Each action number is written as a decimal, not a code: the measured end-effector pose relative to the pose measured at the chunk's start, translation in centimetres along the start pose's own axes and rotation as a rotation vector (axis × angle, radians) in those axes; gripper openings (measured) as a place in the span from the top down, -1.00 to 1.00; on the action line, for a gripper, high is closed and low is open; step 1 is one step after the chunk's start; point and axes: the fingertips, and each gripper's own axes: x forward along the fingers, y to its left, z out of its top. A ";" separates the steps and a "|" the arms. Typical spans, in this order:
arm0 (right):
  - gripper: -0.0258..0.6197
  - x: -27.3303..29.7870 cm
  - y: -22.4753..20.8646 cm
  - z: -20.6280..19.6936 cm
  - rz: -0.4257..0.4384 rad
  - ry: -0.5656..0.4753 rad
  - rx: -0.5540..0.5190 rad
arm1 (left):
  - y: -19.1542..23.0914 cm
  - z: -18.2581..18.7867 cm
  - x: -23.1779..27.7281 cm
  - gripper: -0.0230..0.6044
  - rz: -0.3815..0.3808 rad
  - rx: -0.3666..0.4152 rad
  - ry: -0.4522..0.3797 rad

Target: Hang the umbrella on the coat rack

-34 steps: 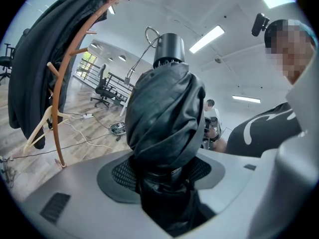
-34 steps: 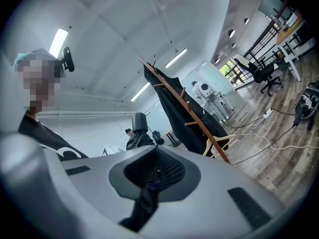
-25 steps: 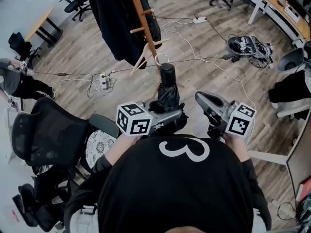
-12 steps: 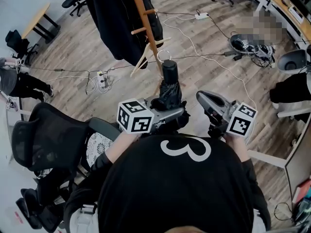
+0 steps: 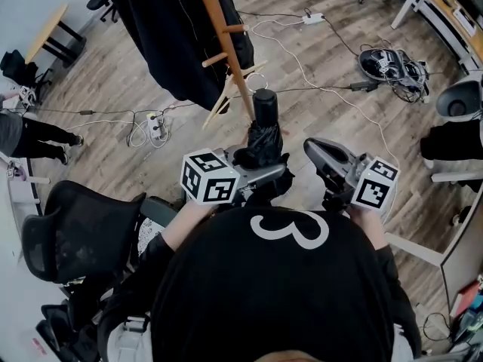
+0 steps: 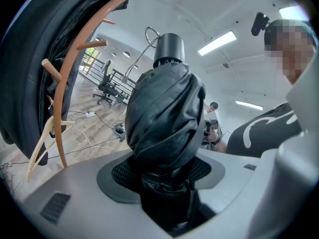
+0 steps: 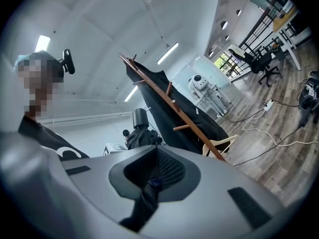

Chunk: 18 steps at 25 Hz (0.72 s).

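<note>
A folded black umbrella (image 5: 263, 138) stands upright in my left gripper (image 5: 260, 173), whose jaws are shut on its bunched fabric (image 6: 164, 118). Its round black handle end (image 5: 263, 104) points up, and a thin wire loop (image 6: 149, 34) rises from that end. The wooden coat rack (image 5: 226, 44) leans just beyond the umbrella, with a black coat (image 5: 173, 29) hung on its left side and pegs (image 6: 94, 44) sticking out. My right gripper (image 5: 321, 155) hovers to the right of the umbrella, its jaws together (image 7: 154, 176) and apart from the umbrella (image 7: 142, 131).
A pale clothes hanger (image 5: 226, 89) hangs low on the rack. Cables and a power strip (image 5: 155, 127) lie on the wood floor. A black mesh office chair (image 5: 75, 225) stands at my left. A bundle of cables (image 5: 389, 62) and a desk (image 5: 445, 13) are at the far right.
Both grippers and the umbrella have come nearer to the coat rack, which now sits lower and closer in the head view. The left grip on the umbrella is unchanged.
</note>
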 end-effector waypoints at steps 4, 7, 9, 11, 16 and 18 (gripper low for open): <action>0.84 1.9 -1.6 0.9 -0.012 0.009 0.011 | 2.3 1.6 0.1 0.08 -0.004 -0.007 0.004; 0.83 3.1 -2.6 1.2 -0.018 0.014 0.020 | 3.9 2.3 0.2 0.08 -0.009 -0.010 0.011; 0.83 3.6 -3.1 1.4 -0.024 0.015 0.022 | 4.7 2.7 0.3 0.08 -0.012 -0.010 0.016; 0.83 4.1 -3.5 1.6 -0.029 0.015 0.024 | 5.4 3.1 0.3 0.08 -0.014 -0.010 0.020; 0.83 5.4 -4.7 2.2 -0.044 0.011 0.028 | 7.3 4.2 0.5 0.08 -0.019 -0.006 0.027; 0.83 5.7 -5.1 2.5 -0.052 0.009 0.031 | 8.0 4.7 0.6 0.08 -0.020 -0.003 0.031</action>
